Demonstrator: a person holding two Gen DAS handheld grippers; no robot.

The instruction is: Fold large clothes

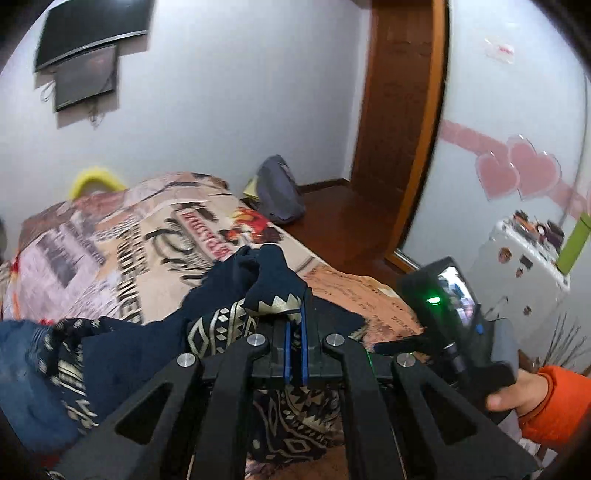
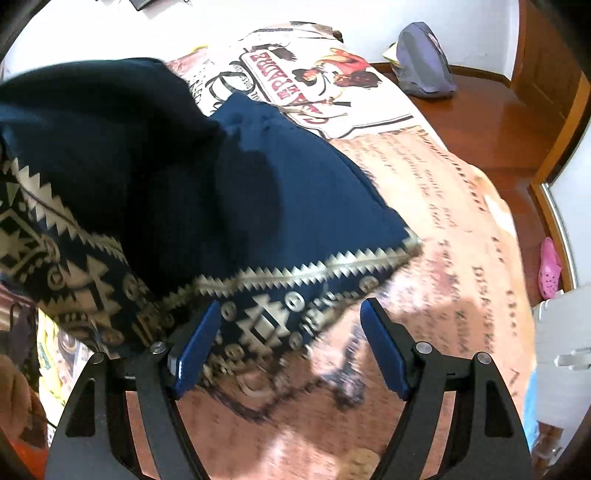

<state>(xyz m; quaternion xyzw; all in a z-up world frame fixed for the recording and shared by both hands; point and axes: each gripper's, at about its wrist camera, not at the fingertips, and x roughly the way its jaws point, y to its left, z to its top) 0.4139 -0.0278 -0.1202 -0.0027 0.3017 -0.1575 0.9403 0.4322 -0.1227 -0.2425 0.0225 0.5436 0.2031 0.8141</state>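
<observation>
Left claw [image 1: 294, 332] pinching soft navy patterned knit [image 1: 273, 280].

One navy patterned garment [image 2: 258, 192], two grippers, one printed bedspread [image 2: 443, 221], one grey bag [image 2: 424, 62], one pink shoe [image 2: 550, 267]

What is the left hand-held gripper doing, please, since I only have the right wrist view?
Observer: The left hand-held gripper is shut on a bunched edge of the navy garment, lifted above the bed.
Operator: Thank you. Can you see my right hand-held gripper from there?
Observer: Yes, the right hand-held gripper shows from the side at the left view's right edge, its green light lit.
Operator: Is anything on the wall above the bed?
Observer: A dark screen hangs high on the wall, which your view barely shows.
</observation>
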